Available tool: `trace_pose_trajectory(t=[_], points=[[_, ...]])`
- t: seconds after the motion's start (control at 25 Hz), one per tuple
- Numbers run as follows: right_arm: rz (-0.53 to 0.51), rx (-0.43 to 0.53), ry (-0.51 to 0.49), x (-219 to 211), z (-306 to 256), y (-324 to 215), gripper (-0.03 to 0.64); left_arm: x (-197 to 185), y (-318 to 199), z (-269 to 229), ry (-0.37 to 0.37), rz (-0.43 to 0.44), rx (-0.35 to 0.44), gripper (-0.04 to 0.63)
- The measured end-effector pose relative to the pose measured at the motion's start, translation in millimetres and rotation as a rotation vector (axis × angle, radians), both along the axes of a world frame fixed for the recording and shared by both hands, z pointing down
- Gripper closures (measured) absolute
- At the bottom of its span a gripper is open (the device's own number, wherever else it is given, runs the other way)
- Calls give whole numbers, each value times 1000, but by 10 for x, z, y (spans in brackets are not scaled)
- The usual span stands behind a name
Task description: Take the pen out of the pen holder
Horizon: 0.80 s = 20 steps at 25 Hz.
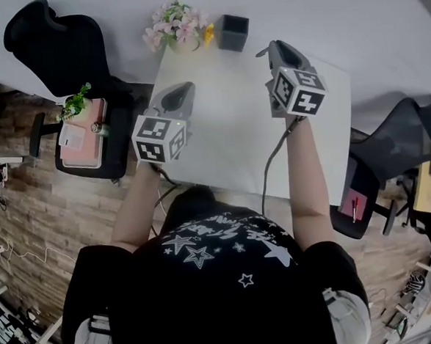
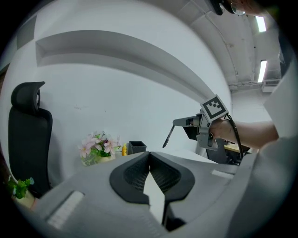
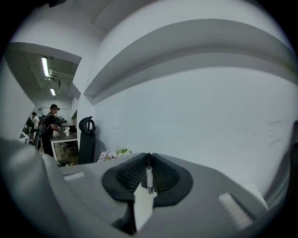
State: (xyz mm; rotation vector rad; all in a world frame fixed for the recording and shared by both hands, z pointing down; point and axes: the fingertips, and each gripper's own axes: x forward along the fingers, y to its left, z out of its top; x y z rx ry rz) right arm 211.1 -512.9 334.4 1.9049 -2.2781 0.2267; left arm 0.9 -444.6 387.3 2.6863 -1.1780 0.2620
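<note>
Right gripper (image 3: 149, 159) jaws clamp a slim pen (image 3: 149, 179), held clear of the dark square pen holder (image 1: 233, 32) at the white table's (image 1: 235, 137) far edge, beside pink flowers (image 1: 178, 24). Only the left gripper view shows the pen hanging tip-down. Left gripper (image 2: 150, 156) jaws closed, empty. Both hands point nearly level at the wall.

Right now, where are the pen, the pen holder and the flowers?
pen (image 2: 168, 136), left gripper view, middle of its shaft.
pen holder (image 1: 232, 40), head view, its near wall.
flowers (image 1: 179, 24), head view, the pink blossoms.
</note>
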Motion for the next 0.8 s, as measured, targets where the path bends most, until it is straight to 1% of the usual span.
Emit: trace_pose_trajectory(t=[0.52,0.8], points=[[38,9,-36,264,-23,1463,575,311,1155,-103,-8,56,25,584],[33,15,-40,327,39,2150,576,431,1751,-107,-14,68,43,584]])
